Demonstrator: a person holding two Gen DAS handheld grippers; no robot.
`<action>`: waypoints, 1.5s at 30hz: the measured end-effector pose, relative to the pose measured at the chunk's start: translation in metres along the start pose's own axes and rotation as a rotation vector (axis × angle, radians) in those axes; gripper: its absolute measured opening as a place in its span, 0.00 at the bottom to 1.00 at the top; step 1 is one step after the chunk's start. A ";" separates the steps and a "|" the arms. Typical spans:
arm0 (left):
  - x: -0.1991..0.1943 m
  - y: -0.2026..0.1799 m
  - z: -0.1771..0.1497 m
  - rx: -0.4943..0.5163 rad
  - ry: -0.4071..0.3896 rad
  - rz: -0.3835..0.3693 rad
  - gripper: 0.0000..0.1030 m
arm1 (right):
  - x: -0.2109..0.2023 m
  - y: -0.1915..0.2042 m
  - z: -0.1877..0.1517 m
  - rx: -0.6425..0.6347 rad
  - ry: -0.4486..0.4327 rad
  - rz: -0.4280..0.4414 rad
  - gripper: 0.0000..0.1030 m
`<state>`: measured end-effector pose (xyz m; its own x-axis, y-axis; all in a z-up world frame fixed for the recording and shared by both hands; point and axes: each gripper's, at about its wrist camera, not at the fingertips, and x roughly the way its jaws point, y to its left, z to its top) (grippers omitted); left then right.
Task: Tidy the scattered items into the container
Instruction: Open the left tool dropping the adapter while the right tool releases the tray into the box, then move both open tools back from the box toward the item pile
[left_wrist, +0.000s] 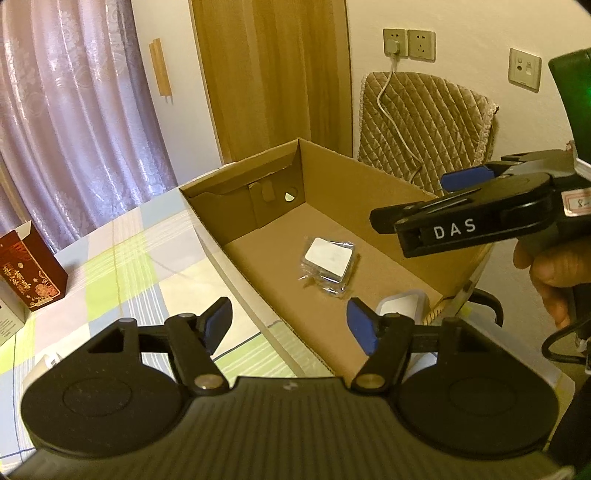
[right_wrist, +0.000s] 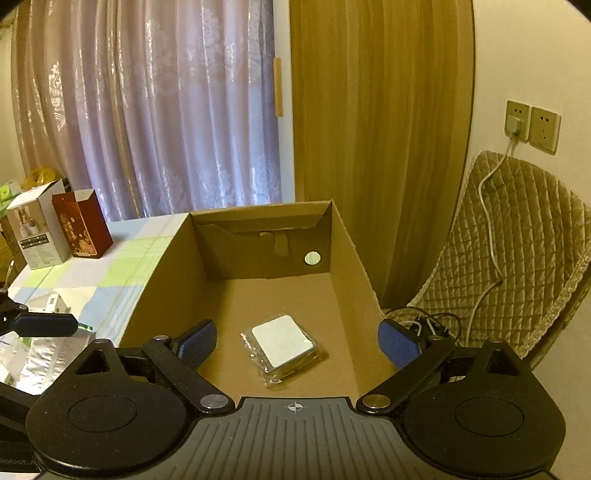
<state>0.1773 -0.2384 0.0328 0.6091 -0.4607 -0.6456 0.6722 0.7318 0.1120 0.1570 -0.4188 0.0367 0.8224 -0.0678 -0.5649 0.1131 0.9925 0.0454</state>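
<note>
Hovered spread and empty above the cardboard box, right tool over the wrapped packet inside, left tool likewise spread, ready for more

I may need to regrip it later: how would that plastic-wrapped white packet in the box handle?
The wrapped packet looks flat and squarish, so it is unlikely to roll. Its loose crinkled film could slip between pads. It probably is light, lying flat on the cardboard box floor.

Left gripper and right gripper gape empty.
</note>
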 end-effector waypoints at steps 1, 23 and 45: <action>-0.003 0.001 -0.001 -0.004 -0.001 0.003 0.63 | -0.002 0.001 0.001 -0.002 -0.002 -0.001 0.96; -0.104 0.043 -0.056 -0.151 -0.004 0.123 0.79 | -0.067 0.070 0.005 -0.055 -0.046 0.068 0.96; -0.208 0.119 -0.172 -0.339 0.080 0.344 0.99 | -0.117 0.187 -0.011 -0.145 -0.031 0.240 0.96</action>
<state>0.0583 0.0310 0.0500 0.7283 -0.1334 -0.6721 0.2549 0.9632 0.0852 0.0758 -0.2242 0.1027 0.8329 0.1705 -0.5266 -0.1662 0.9845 0.0558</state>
